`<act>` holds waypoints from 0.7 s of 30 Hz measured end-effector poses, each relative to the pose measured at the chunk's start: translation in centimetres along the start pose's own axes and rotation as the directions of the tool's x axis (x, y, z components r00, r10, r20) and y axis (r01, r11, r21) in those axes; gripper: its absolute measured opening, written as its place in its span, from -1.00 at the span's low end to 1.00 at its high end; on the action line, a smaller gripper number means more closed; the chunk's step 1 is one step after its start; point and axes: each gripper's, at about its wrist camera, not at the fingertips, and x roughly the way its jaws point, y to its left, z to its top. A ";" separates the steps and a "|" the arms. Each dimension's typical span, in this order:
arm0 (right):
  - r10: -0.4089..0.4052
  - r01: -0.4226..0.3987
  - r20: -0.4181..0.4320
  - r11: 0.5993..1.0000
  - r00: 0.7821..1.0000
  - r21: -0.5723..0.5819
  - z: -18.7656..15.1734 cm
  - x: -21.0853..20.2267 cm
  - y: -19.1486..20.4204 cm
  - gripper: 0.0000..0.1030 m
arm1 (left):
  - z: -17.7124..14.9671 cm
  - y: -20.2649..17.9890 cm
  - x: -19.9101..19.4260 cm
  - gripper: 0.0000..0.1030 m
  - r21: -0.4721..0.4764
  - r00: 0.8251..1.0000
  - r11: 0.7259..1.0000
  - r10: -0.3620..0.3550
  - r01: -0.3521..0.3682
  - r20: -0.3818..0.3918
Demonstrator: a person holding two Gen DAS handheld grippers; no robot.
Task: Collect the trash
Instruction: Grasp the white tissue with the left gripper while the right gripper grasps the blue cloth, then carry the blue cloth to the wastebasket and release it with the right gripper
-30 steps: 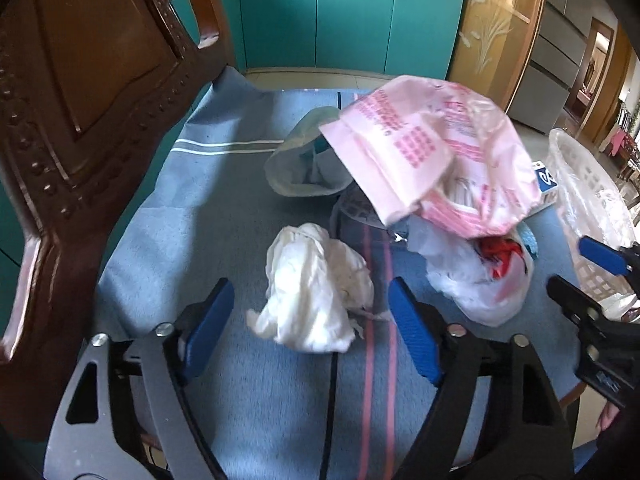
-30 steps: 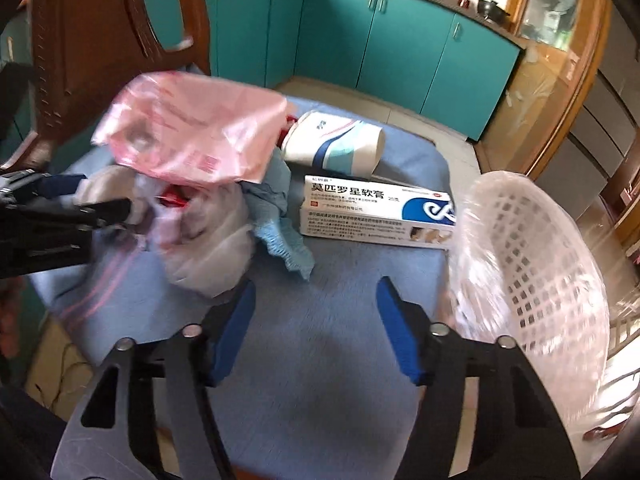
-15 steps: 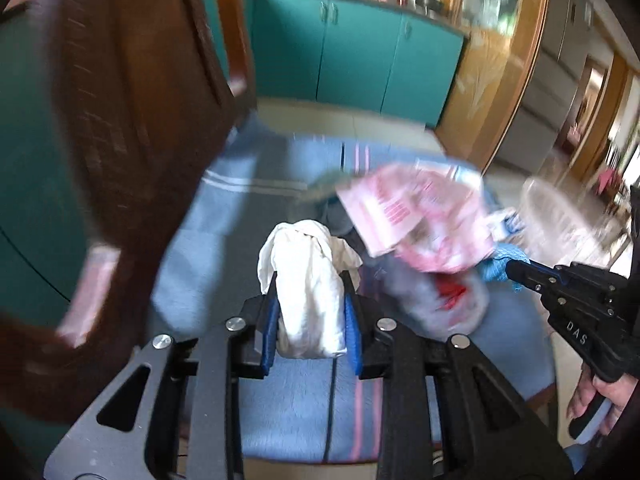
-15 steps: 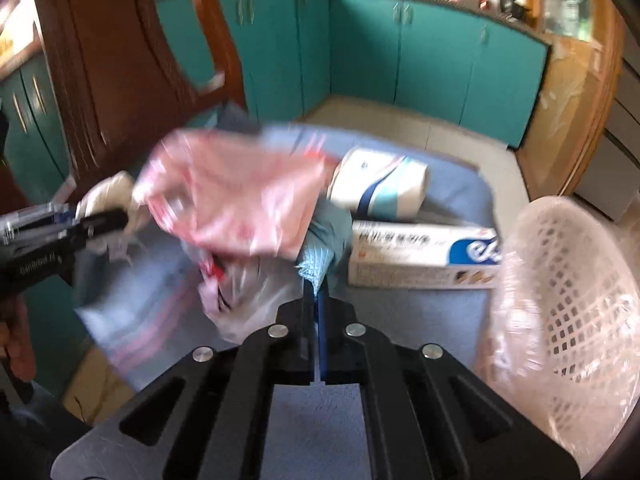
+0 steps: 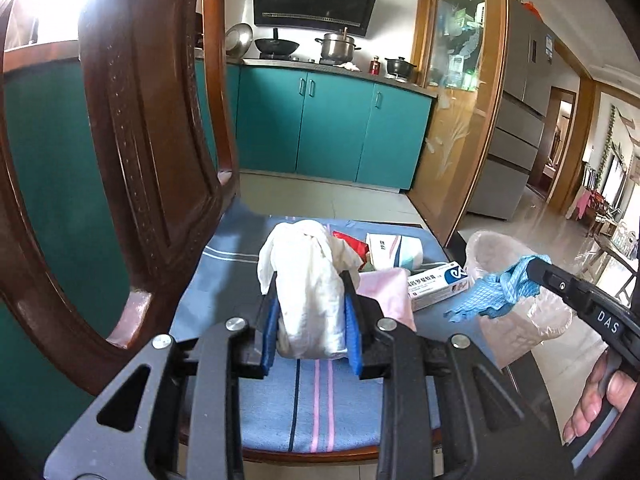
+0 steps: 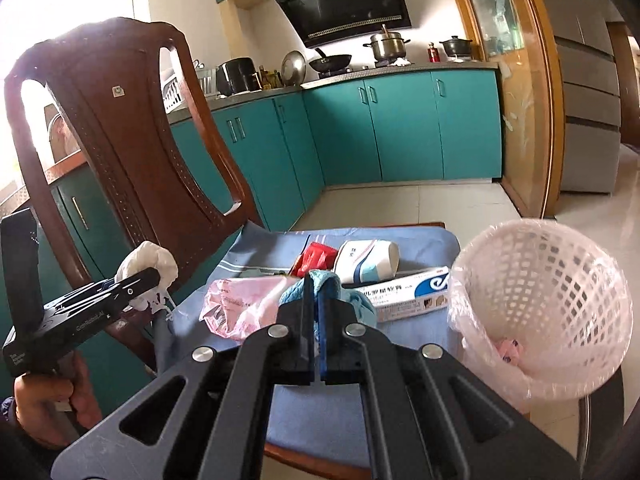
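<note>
Left wrist view: left gripper (image 5: 312,320) clamps white crumpled tissue (image 5: 308,284) at frame centre | right gripper (image 6: 316,320) pinches blue cloth (image 6: 326,280), jaws nearly together | both raised off chair cushion (image 6: 420,236), probably for dropping into lined basket (image 6: 540,304), right side.

Black grippers (image 5: 313,322), blue-padded fingers (image 5: 272,330), silver screws, "DAS" marking.

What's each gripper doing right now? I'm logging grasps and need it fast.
Left gripper: closed on the crumpled white tissue.
Right gripper: closed on the blue cloth.
</note>
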 end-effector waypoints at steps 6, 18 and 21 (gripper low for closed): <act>-0.009 0.009 -0.033 1.000 0.999 -0.002 -0.7 0.5 0.5 -0.96 | -0.7 -0.3 0.8 -0.44 0.002 0.999 1.000 -0.002 0.003 -0.038; -0.003 0.002 -0.054 1.000 0.999 -0.011 -0.9 1.0 0.5 -0.96 | -1.0 -0.9 1.4 -0.43 0.023 0.998 1.000 -0.005 0.006 -0.058; -0.001 0.001 -0.058 1.000 0.998 -0.013 -1.1 1.0 0.5 -0.96 | -1.0 -0.9 1.5 -0.43 0.024 0.998 1.000 -0.006 0.008 -0.062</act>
